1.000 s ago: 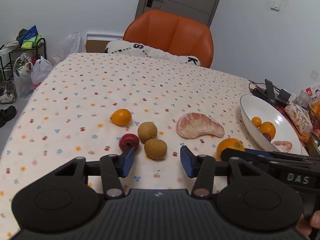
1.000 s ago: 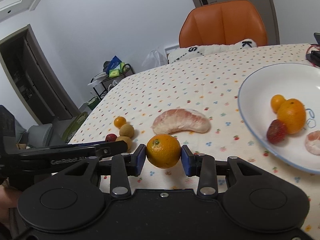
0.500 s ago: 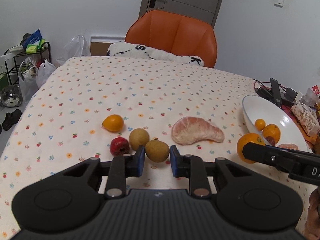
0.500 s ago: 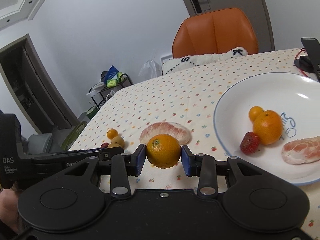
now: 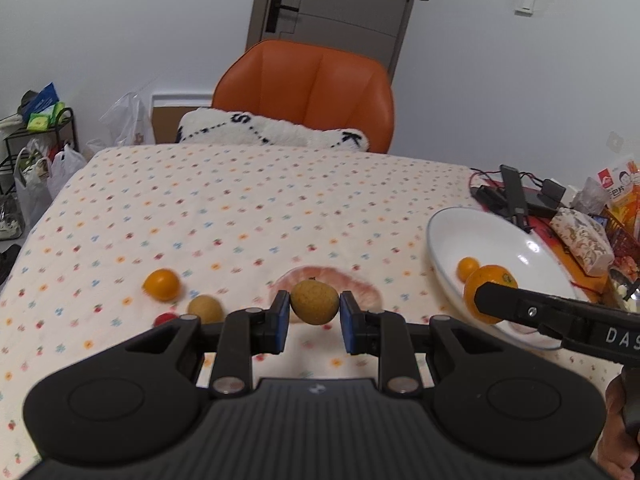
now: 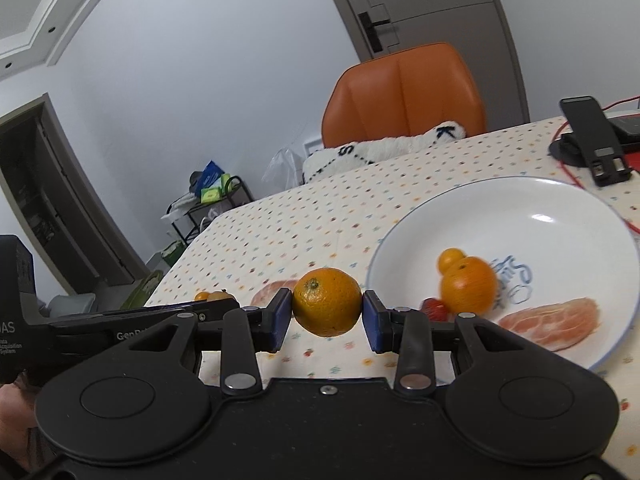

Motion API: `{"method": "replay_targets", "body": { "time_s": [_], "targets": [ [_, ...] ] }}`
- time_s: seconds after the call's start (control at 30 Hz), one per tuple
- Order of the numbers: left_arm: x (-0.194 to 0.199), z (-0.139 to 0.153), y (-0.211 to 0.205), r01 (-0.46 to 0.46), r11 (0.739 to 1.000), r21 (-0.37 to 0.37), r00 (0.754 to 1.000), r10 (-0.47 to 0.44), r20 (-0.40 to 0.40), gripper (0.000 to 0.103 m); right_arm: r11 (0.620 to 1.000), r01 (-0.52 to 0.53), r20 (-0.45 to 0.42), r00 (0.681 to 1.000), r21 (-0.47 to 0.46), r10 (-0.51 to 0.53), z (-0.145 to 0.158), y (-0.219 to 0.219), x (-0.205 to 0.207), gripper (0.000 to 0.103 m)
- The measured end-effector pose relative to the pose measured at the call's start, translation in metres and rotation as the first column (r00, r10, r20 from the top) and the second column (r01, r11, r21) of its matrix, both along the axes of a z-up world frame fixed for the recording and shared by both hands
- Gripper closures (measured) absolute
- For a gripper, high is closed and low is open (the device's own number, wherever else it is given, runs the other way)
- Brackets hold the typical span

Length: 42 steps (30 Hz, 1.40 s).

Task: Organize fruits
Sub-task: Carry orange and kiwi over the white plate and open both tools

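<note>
My left gripper (image 5: pixel 314 306) is shut on a brown longan (image 5: pixel 313 301), lifted above the cloth. Behind it lies a peeled pomelo segment (image 5: pixel 360 280). A small orange kumquat (image 5: pixel 162 285), a second longan (image 5: pixel 205 309) and a red fruit (image 5: pixel 164 318) lie to the left. My right gripper (image 6: pixel 326 309) is shut on an orange (image 6: pixel 327 301), held just left of the white plate (image 6: pixel 560 208). The plate holds an orange (image 6: pixel 469 285), a kumquat (image 6: pixel 450 260), a strawberry (image 6: pixel 435 309) and a pomelo piece (image 6: pixel 552 322).
An orange chair (image 5: pixel 312 92) with a white cushion (image 5: pixel 272 132) stands at the table's far edge. Black devices and cables (image 5: pixel 516 196) and snack packets (image 5: pixel 584 236) crowd the right side behind the plate. A rack with bags (image 5: pixel 32 152) stands off to the left.
My left gripper closed on one longan and lifted it off the cloth. My right gripper carried the orange rightward, up to the plate's left rim.
</note>
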<state>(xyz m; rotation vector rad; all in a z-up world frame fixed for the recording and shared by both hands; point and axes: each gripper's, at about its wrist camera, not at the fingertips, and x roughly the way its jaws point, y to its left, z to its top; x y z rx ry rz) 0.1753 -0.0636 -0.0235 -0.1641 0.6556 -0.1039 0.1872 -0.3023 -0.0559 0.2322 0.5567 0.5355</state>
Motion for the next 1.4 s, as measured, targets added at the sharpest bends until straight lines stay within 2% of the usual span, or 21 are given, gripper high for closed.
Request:
{"method": "replay_targets", "body": {
  "time_s": [0.4, 1.03, 1.33, 1.4],
  "targets": [
    [0.014, 0.010, -0.038, 0.072, 0.997, 0.002, 0.997, -0.072, 0.020, 0.078, 0.996, 0.093, 0.017, 0.996, 0.011, -0.093, 0.004, -0.040, 0.000, 0.067],
    [0.051, 0.001, -0.106, 0.183, 0.983, 0.027, 0.983, -0.183, 0.006, 0.078, 0.977, 0.213, 0.023, 0.977, 0.026, -0.214, 0.001, -0.096, 0.013, 0.067],
    [0.069, -0.012, -0.132, 0.191, 0.981, 0.041, 0.981, -0.190, -0.033, 0.078, 0.974, 0.223, 0.014, 0.975, 0.039, -0.224, -0.006, -0.112, 0.028, 0.067],
    [0.071, -0.012, -0.136, 0.172, 0.983, 0.062, 0.985, -0.171, -0.020, 0.074, 0.974, 0.222, 0.013, 0.975, 0.042, -0.223, -0.007, -0.114, 0.032, 0.067]
  ]
}}
